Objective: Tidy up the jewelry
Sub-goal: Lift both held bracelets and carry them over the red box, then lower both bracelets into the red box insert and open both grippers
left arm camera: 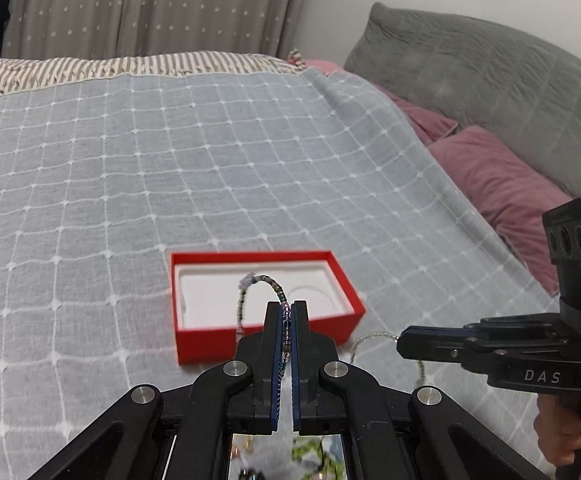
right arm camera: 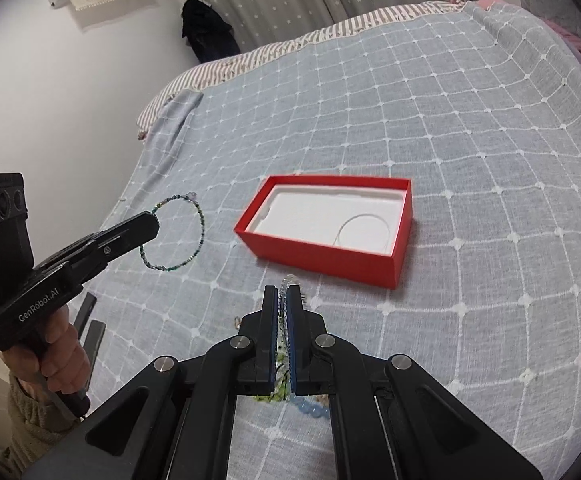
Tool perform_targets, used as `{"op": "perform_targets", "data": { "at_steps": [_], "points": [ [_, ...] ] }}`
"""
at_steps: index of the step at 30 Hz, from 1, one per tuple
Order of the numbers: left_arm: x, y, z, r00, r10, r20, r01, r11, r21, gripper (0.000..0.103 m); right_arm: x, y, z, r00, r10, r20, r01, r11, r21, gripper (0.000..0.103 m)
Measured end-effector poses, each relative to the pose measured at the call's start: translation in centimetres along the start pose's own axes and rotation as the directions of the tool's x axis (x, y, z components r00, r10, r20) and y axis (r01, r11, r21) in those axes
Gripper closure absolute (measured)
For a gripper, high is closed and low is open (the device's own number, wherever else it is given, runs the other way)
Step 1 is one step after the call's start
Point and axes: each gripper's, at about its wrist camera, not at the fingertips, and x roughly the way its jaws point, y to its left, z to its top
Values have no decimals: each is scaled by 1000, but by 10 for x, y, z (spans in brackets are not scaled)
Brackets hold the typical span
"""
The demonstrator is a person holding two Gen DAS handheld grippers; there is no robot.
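We keep left gripper (left arm camera: 288, 312) pinched on dark bead bracelet (right arm camera: 178, 236), right gripper (right arm camera: 286, 294) pinched on clear strand (left arm camera: 370, 338); lower each w/ care into red box (right arm camera: 322, 256).

An open red box (right arm camera: 326, 248) with a white moulded insert is placed on the bed, tilted a little. A dark multicoloured bead bracelet (right arm camera: 194, 232) is held as a loop in the air at its left. A clear bead bracelet (right arm camera: 289, 280) is pinched just before its near wall.
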Motion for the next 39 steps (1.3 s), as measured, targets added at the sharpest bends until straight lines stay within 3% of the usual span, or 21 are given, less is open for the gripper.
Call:
{"op": "perform_targets", "data": {
  "at_steps": [8,15,22,32,39],
  "points": [
    [64,16,25,999,-28,-42,27,999,-36,103,10,-6,44,999,-16,51,17,1000,-19,99],
    [118,58,20,991,11,-132,-31,989,-145,103,46,-8,66,999,8,47,-7,1000,-16,99],
    [125,84,6,979,89,-185,-121,977,-173,103,70,-26,62,999,-42,20,42,999,16,99],
    [124,70,-2,970,116,-213,-140,985,-99,103,69,-67,56,994,-106,9,104,990,94,99],
    [120,73,-2,968,93,-234,-125,984,-125,103,75,-46,60,996,-91,2,91,995,29,99]
  ]
}}
